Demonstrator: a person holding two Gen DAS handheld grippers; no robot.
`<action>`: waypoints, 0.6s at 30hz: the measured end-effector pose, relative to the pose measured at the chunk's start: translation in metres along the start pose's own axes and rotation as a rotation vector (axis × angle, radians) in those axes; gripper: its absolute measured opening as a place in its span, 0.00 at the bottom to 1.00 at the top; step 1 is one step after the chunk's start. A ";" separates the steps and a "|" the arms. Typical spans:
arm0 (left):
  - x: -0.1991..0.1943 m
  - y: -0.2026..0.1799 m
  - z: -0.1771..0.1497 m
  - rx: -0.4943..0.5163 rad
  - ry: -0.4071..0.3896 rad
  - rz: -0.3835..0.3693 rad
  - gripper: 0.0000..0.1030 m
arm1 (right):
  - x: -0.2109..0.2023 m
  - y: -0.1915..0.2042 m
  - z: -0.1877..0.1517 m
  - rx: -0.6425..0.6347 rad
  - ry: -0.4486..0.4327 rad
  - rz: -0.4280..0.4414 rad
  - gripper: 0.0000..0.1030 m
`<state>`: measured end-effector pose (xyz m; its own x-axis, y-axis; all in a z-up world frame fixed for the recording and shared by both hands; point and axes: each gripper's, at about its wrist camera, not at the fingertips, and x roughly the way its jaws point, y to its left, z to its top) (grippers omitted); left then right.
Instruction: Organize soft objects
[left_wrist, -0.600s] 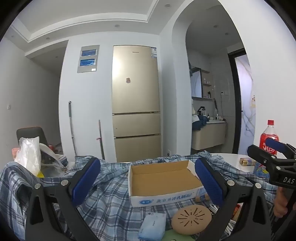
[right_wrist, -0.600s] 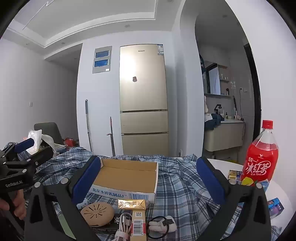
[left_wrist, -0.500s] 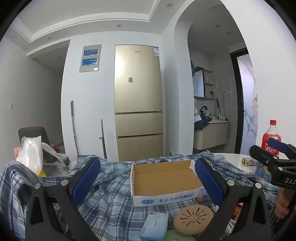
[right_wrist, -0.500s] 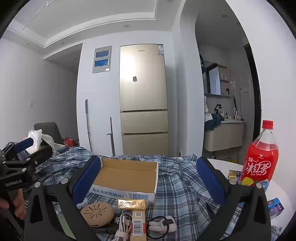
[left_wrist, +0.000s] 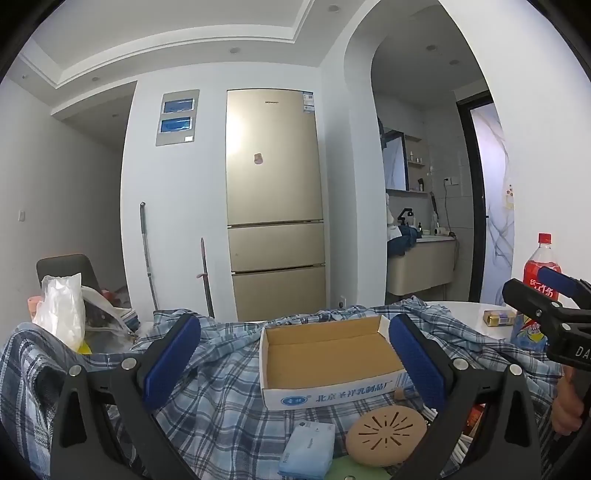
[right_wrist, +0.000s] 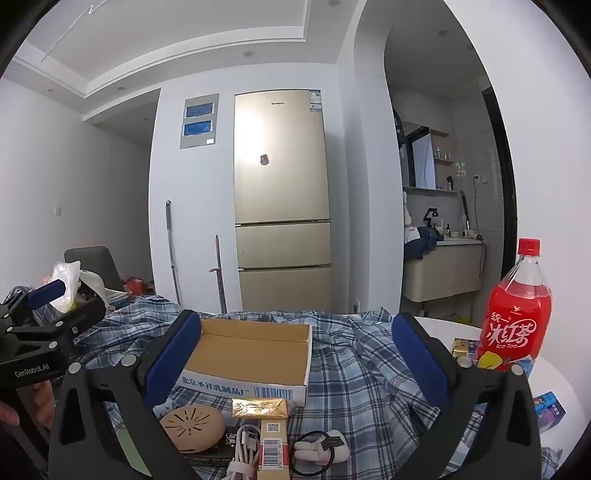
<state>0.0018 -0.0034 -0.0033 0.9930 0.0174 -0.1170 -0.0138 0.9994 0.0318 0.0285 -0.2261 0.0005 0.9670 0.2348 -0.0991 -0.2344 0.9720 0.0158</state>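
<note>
The soft objects lie low in front of me on the plaid cloth (left_wrist: 221, 402): a tissue pack (left_wrist: 307, 448) and a white plush toy (right_wrist: 320, 450), with the empty cardboard box (left_wrist: 328, 354) just behind them. My left hand-held gripper (left_wrist: 295, 363) and my right hand-held gripper (right_wrist: 297, 363) both stand wide open, holding nothing, hovering near level above the clutter.

I judge the main risk is grabbing the wrong thing: the round tan disc (right_wrist: 194, 428), the gold packet (right_wrist: 260, 407) and a white cable (right_wrist: 242, 448) crowd the soft items, so a careless pinch could take a hard piece along or snag the cloth and drag the box. A wide swing to my right could also tip the ice tea bottle (right_wrist: 517, 314), which stands tall at the counter (right_wrist: 454, 326) edge.

Beyond stand a gold fridge (left_wrist: 275, 206), white walls and an arch to a washroom.
</note>
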 end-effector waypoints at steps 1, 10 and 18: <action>0.000 0.000 0.000 0.003 0.000 -0.002 1.00 | -0.002 0.001 0.001 -0.004 -0.006 0.005 1.00; 0.003 0.001 0.001 -0.011 0.019 -0.017 1.00 | 0.002 0.010 -0.005 -0.049 -0.001 0.026 1.00; 0.002 0.001 0.002 -0.009 0.021 -0.042 1.00 | 0.001 0.012 -0.005 -0.052 -0.003 0.028 1.00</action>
<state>0.0039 -0.0027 -0.0012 0.9900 -0.0237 -0.1388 0.0263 0.9995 0.0171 0.0265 -0.2145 -0.0044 0.9603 0.2620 -0.0963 -0.2661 0.9634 -0.0331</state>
